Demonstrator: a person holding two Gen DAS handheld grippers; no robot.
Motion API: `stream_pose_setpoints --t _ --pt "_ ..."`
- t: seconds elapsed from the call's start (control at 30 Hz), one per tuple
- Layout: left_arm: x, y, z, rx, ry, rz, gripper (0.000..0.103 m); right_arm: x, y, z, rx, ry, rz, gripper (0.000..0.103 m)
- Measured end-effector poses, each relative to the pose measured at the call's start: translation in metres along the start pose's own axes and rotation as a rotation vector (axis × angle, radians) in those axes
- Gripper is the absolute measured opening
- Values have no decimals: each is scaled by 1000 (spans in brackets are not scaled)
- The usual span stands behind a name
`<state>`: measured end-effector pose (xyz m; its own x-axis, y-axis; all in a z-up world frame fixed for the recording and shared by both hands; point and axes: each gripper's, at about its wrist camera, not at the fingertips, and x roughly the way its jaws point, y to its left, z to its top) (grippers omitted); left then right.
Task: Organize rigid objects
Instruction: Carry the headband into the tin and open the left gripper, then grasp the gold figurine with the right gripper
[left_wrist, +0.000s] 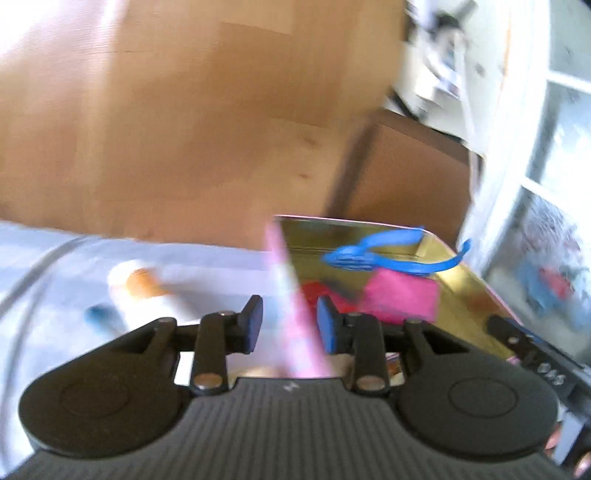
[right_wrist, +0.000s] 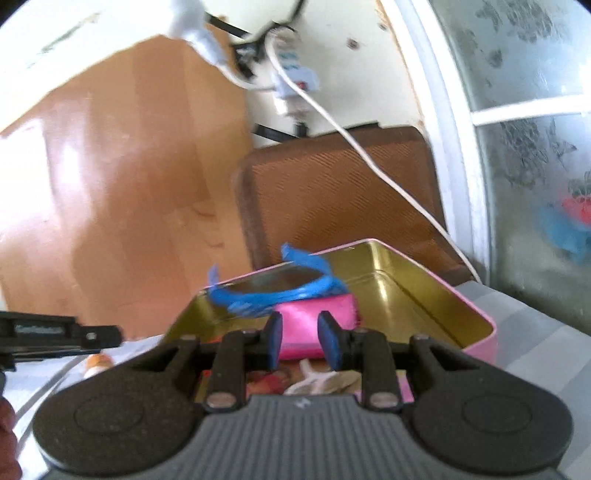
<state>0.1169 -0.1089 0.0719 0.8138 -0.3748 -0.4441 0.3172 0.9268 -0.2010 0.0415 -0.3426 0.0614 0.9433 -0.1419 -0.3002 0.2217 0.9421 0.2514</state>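
Note:
A pink tin box (right_wrist: 480, 334) with a gold inside sits on the pale cloth. In it lie blue toy glasses (right_wrist: 273, 295), a pink block (right_wrist: 317, 321) and something red (left_wrist: 314, 290). The left wrist view shows the tin's wall (left_wrist: 291, 295) edge-on, with the glasses (left_wrist: 369, 254) and the block (left_wrist: 399, 295) inside. My left gripper (left_wrist: 290, 326) is open over the tin's left wall. My right gripper (right_wrist: 301, 339) is open and empty, just above the tin's near end, in front of the pink block.
A white and orange bottle (left_wrist: 144, 291) and a small blue thing (left_wrist: 98, 314) lie on the cloth left of the tin. A wooden cabinet (right_wrist: 129, 184), a brown case (right_wrist: 332, 192) and a white cable (right_wrist: 369, 162) stand behind. A window (right_wrist: 535, 147) is at right.

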Motion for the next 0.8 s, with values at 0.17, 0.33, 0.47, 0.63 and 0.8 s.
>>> stream_pose_setpoints --t 0.17,0.33,0.47,0.63,0.8 --pt "-24 77 -29 -39 46 170 35 -28 38 -21 -73 10 92 24" --pt "-26 124 -63 -79 97 262 35 -31 91 -52 -207 127 226 24" --pt "-25 134 -76 -88 74 255 35 -19 145 -67 -406 169 277 24" --pt "-30 131 -73 -82 36 215 35 15 203 -82 -818 140 223 28" --pt "-35 137 -78 -124 19 193 39 44 217 -85 -1076 234 210 40"
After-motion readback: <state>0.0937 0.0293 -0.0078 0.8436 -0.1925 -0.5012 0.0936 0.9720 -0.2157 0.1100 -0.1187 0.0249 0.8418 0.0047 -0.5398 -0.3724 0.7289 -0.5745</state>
